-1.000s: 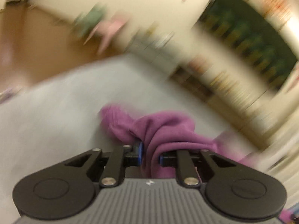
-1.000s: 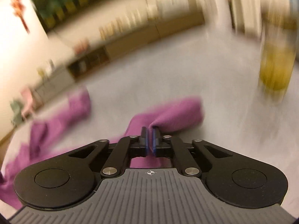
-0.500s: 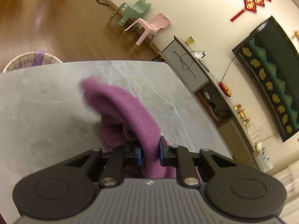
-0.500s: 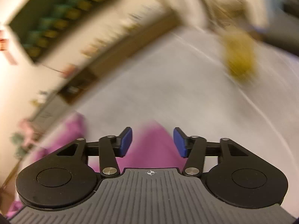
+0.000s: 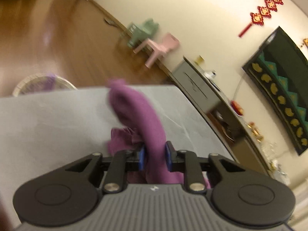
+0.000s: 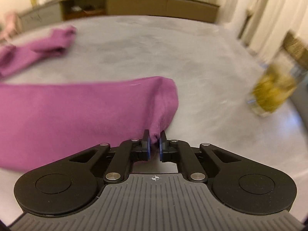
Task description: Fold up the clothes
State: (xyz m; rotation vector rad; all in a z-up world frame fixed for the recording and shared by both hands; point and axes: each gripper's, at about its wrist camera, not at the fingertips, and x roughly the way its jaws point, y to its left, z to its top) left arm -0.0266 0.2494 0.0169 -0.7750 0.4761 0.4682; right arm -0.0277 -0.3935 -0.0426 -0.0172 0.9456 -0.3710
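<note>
A purple garment [image 6: 77, 111] lies across the grey marble table [image 6: 154, 48], with one sleeve [image 6: 42, 46] stretched out at the far left. My right gripper [image 6: 154, 146] is shut on a pinched corner of the cloth, low over the tabletop. In the left wrist view a thick roll of the same purple garment [image 5: 138, 115] arches up from the table [image 5: 48, 119] and runs down between the blue pads. My left gripper [image 5: 155, 155] still touches the roll on both sides while its jaws are opening.
A glass jar with yellow contents [image 6: 273, 92] stands at the table's right side. Beyond the far table edge are a woven basket with purple cloth [image 5: 38, 84], a pink chair [image 5: 159, 46], a green chair [image 5: 142, 30] and a low sideboard [image 5: 200, 88].
My right gripper let go, stood open half a second ago, sank towards the table and has shut again on the cloth's corner. The left gripper's pads now stand slightly wider around the roll.
</note>
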